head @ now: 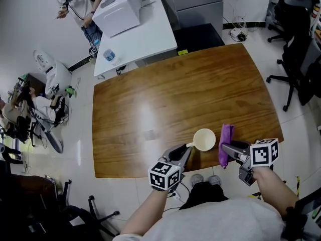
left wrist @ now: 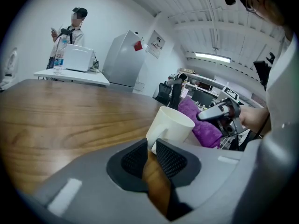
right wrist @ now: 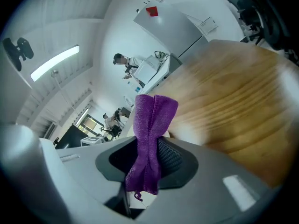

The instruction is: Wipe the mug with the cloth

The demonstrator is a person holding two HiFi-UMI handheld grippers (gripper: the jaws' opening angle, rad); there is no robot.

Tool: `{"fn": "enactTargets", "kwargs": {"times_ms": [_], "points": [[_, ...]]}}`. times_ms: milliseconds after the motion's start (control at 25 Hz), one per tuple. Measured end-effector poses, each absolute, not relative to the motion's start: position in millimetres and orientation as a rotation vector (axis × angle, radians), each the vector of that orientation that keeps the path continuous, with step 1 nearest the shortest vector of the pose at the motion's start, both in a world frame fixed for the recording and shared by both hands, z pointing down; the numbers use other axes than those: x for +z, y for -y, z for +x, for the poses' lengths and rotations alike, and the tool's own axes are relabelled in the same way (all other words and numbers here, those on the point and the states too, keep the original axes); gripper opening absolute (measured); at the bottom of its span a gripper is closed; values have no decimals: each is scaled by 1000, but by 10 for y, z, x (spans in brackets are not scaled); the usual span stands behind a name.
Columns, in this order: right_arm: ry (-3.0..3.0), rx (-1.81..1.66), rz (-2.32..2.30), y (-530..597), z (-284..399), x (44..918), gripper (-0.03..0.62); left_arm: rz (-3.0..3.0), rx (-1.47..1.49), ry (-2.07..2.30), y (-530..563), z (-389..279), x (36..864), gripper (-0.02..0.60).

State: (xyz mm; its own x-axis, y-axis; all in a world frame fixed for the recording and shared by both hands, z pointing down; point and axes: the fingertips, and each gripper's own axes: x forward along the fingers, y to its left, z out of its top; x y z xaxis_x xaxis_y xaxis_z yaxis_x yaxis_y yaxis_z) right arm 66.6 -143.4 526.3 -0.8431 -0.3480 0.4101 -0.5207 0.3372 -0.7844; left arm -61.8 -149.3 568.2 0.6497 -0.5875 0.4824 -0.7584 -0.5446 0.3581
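Note:
A cream mug [head: 204,139] stands upright near the front edge of the wooden table [head: 165,99]. My left gripper [head: 187,149] is shut on the mug's handle; in the left gripper view the mug [left wrist: 170,125] rises just past the closed pads. My right gripper [head: 226,149] is shut on a purple cloth [head: 225,143], which hangs just right of the mug. In the right gripper view the cloth [right wrist: 148,139] is bunched between the pads and stands up in front of the camera, with a blurred pale shape behind it.
A white side table [head: 135,31] with a box and a water bottle [head: 109,55] stands beyond the far left corner. A person [head: 77,4] stands by it. Office chairs [head: 296,54] are at the right, tangled equipment on the floor at the left.

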Motion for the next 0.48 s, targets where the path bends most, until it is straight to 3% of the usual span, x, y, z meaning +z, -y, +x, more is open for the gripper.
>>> {"fn": "enactTargets", "kwargs": {"times_ms": [480], "points": [[2336, 1587, 774, 1515, 538, 5686, 127, 2329, 422, 1021, 1402, -567, 5680, 46]]}}
